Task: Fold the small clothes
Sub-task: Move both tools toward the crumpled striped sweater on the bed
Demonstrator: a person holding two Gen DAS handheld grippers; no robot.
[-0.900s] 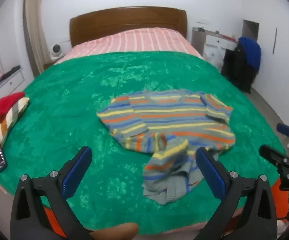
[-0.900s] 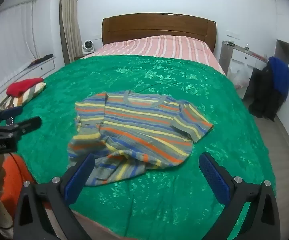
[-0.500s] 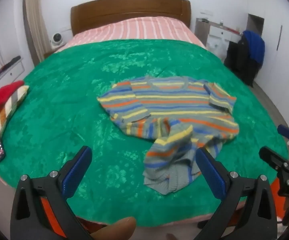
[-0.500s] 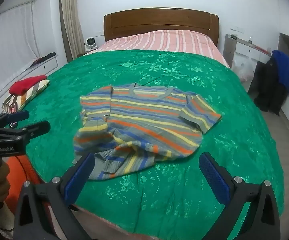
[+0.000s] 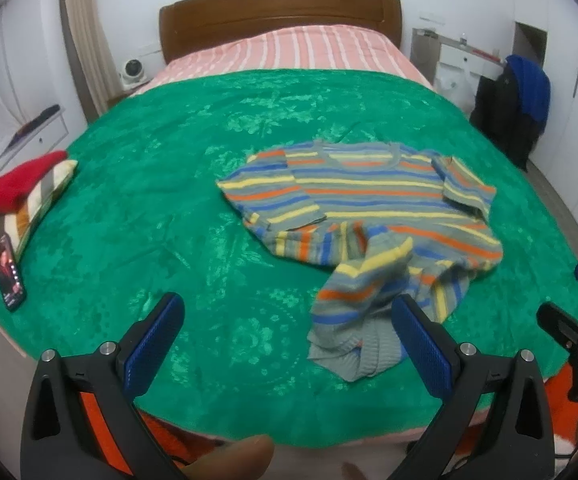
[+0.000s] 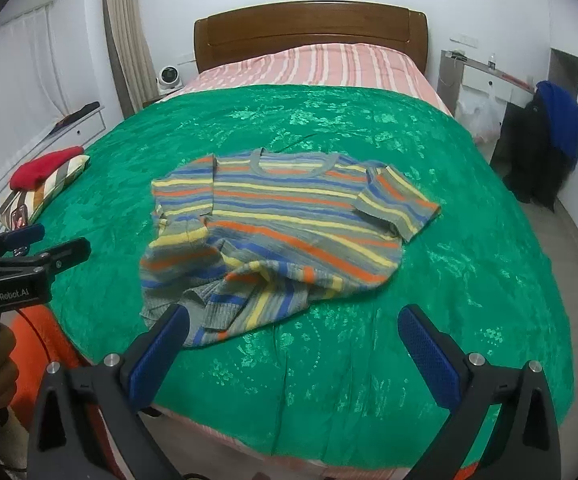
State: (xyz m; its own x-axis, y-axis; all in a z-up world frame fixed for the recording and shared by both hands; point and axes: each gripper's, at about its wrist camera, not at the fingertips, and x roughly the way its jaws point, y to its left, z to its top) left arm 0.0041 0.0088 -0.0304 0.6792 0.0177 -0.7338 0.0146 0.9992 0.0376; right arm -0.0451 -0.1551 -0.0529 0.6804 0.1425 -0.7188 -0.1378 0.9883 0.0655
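Note:
A small striped sweater (image 5: 369, 216) (image 6: 285, 224), grey with orange, yellow and blue bands, lies on the green bedspread (image 5: 169, 208) (image 6: 449, 280). Its neck points toward the headboard and its hem is bunched and crumpled at the near edge. My left gripper (image 5: 285, 320) hovers open above the bed's near edge, left of the crumpled hem, nothing between its blue pads. My right gripper (image 6: 293, 332) also stands open over the near edge, its left pad just in front of the hem. Each gripper shows at the side of the other's view.
A red and striped folded pile (image 5: 21, 196) (image 6: 49, 176) and a phone (image 5: 8, 276) lie at the bed's left edge. A wooden headboard (image 5: 281, 12) stands at the far end. Dark and blue clothes (image 5: 521, 104) hang on the right, near a desk.
Both grippers have drawn back and risen a little, so the sweater sits further from the fingers in both views. The jaws stay wide and the sweater has not moved.

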